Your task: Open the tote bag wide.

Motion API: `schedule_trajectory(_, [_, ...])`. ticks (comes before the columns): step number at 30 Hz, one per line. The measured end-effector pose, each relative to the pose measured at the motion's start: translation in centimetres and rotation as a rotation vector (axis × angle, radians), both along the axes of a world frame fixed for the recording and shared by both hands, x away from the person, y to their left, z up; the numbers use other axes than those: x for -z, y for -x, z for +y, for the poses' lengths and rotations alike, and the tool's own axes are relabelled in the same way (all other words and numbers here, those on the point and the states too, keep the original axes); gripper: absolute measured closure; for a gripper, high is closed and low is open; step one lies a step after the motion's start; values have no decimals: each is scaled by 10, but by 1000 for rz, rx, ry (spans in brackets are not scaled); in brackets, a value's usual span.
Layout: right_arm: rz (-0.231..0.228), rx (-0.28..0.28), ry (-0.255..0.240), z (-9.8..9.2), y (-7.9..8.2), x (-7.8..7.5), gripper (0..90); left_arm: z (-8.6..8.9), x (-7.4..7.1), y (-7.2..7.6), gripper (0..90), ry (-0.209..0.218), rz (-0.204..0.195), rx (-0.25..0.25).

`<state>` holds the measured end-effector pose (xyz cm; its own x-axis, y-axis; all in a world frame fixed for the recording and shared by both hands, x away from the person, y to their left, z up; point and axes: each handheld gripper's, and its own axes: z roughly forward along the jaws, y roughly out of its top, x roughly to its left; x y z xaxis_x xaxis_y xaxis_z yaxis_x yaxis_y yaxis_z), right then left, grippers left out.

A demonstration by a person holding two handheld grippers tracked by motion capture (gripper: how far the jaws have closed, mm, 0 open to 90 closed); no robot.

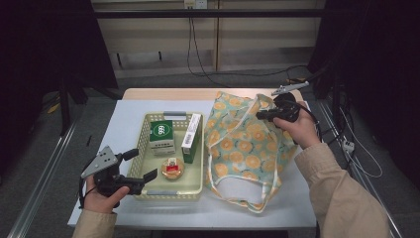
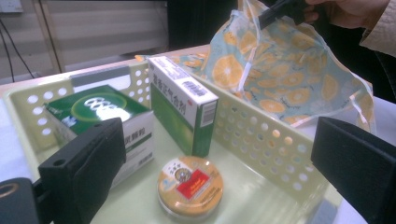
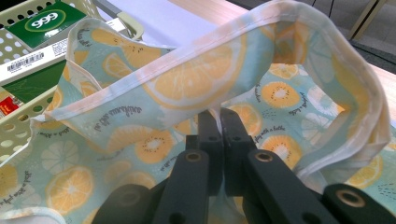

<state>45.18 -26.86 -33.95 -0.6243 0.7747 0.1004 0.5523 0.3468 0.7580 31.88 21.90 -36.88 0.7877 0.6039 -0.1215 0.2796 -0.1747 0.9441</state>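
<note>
A fabric bag printed with orange slices (image 1: 242, 144) lies on the right half of the table. My right gripper (image 1: 261, 115) is shut on the bag's hem (image 3: 205, 100) and holds that edge lifted. My left gripper (image 1: 139, 165) stands open at the near left rim of a pale green basket (image 1: 148, 196), nothing between its jaws. In the basket lie a green and white box marked 999 (image 2: 100, 114), a tall green box (image 2: 184, 109) on its edge, and a round orange tin (image 2: 190, 186) with a red label.
A white sheet (image 1: 129, 116) covers the wooden table (image 1: 168, 93). A cable (image 1: 190, 44) hangs down the wall behind. Metal rails (image 1: 44, 173) run along the floor on both sides.
</note>
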Motion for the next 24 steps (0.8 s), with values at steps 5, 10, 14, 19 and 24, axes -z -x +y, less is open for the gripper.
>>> schedule_trajectory(5, [-1,1,-1,-1,1,-1,900,-10,-11,-10,30,17,-9,42])
schedule_trajectory(10, [-1,10,-1,-3,2,-1,900,-20,-20,-21,31,15,-16,55])
schedule_trajectory(14, [-1,13,-5,-2,1,-1,900,-27,-21,-29,31,2,-10,67])
schedule_trajectory(19, [2,17,0,-2,1,0,900,-33,-17,-40,33,8,0,76])
schedule_trajectory(24, [5,22,7,-1,1,1,900,-41,-9,-52,34,-15,41,89])
